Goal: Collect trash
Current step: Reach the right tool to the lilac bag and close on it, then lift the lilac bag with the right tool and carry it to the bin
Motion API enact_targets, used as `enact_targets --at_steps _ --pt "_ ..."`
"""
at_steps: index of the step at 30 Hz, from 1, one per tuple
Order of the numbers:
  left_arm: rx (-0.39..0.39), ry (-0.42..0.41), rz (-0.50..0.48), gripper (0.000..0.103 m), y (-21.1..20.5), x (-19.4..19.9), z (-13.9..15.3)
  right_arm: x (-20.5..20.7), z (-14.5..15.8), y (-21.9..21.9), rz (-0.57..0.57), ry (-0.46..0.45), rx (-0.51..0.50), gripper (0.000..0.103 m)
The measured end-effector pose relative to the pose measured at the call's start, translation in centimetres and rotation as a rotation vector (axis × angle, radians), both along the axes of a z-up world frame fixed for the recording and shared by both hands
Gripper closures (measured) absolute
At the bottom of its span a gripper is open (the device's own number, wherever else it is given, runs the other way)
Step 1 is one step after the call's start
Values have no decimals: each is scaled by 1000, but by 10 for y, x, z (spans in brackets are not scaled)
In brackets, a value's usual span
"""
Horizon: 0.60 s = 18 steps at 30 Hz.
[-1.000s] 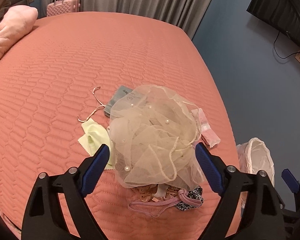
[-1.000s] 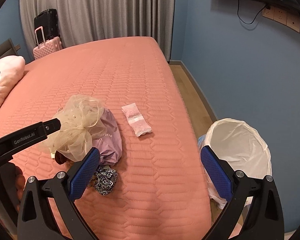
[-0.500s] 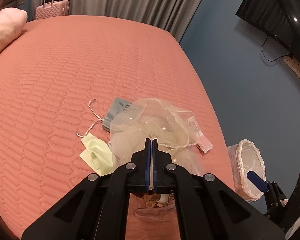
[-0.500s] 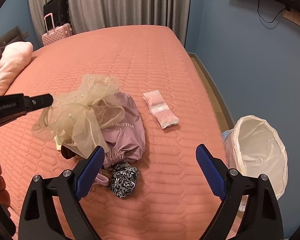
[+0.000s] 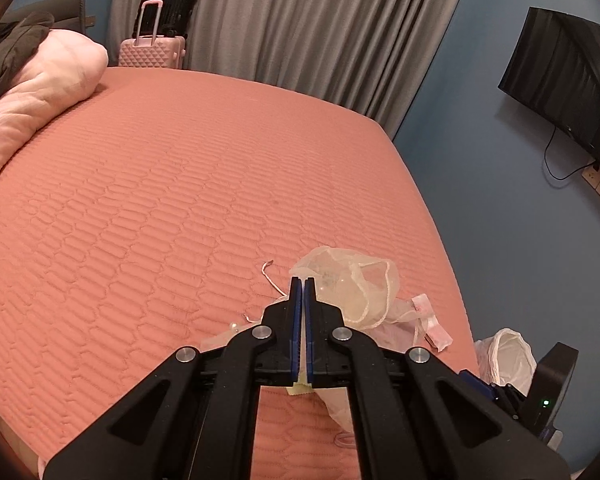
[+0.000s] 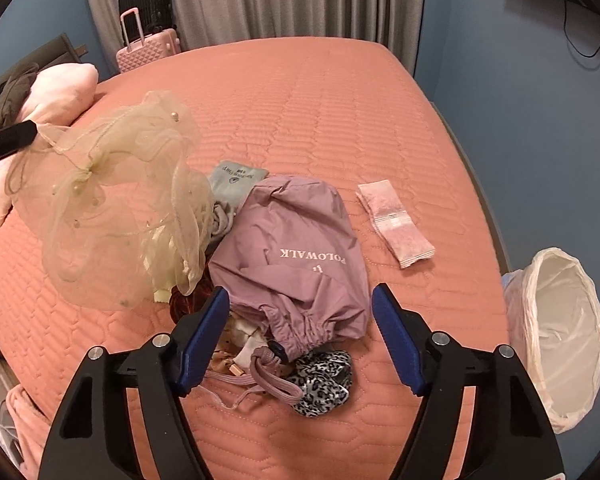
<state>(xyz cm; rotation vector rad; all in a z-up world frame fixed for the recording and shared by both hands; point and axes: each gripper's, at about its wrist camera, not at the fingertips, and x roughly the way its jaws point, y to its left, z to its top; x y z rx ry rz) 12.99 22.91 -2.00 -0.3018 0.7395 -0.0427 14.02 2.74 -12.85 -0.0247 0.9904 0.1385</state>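
My left gripper point(image 5: 303, 280) is shut on a beige tulle bundle with pearls point(image 5: 352, 280), pinched between its blue pads. In the right wrist view the tulle point(image 6: 120, 200) hangs off the bed from a left fingertip point(image 6: 12, 138) at the left edge. My right gripper point(image 6: 300, 292) hovers low over a purple drawstring bag marked POLOWALK point(image 6: 296, 248). Its jaws are closing, one on each side of the bag's gathered end, and the pads do not press on it. A pink packet point(image 6: 394, 224) lies to the right of the bag.
The salmon quilted bed point(image 6: 320, 100) carries a grey-blue packet point(image 6: 236, 178), a leopard scrunchie point(image 6: 324, 380) and small hair items near the bag. A bin with a white liner point(image 6: 560, 320) stands off the bed's right edge. A pink pillow point(image 6: 60, 92) and suitcases point(image 6: 148, 44) are at the back.
The left jaws closed on the tulle and lifted it off the pile, which uncovered the purple bag. The right gripper came down toward the bag and its jaws narrowed.
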Motion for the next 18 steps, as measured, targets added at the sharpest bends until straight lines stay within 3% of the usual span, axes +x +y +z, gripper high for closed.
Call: enact_targets --at_steps 2,4,6,8,11,18 --pt "3 5 -5 102 -1 0 -3 4 -11 4 16 40 8 54" --pt "7 9 -16 102 -3 -2 -3 7 -20 7 22 65 0 62" --pt "10 11 -31 102 -7 -2 -4 9 -26 9 32 86 -14 77" --pt "8 5 -45 102 -9 -4 0 9 -26 8 43 97 4 98" --pt "3 -10 -69 102 -17 -3 8 7 -12 0 27 60 23 98" --pt "20 -102 -143 102 -52 -4 52 -3 57 -31 -9 -74 65 98"
